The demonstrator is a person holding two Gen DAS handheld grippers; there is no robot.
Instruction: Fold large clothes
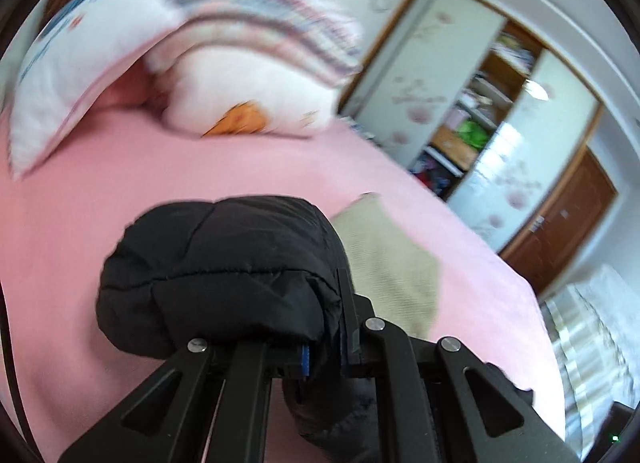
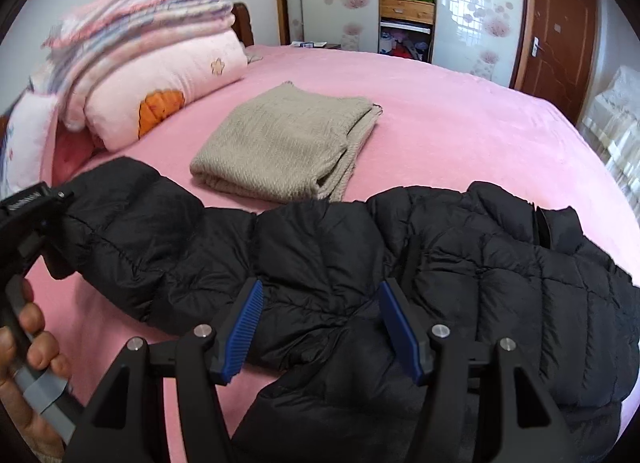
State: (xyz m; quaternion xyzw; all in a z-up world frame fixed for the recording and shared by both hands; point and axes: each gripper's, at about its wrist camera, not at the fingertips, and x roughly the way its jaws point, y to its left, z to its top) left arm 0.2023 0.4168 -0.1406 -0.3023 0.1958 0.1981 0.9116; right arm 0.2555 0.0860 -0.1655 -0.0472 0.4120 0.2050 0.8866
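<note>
1. Left gripper (image 1: 326, 347) jaws clenched on a sleeve of the black puffer jacket (image 2: 360, 263), lifted above the pink bed (image 2: 460, 119).
2. Right gripper (image 2: 322, 329) jaws released, hovering over the jacket's middle.
3. Beyond, a folded beige knit (image 2: 284, 143); stacked bedding (image 2: 152, 63) at the headboard.

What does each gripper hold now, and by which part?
The left gripper grips the black jacket by its sleeve end. The right gripper is open and holds nothing.
</note>
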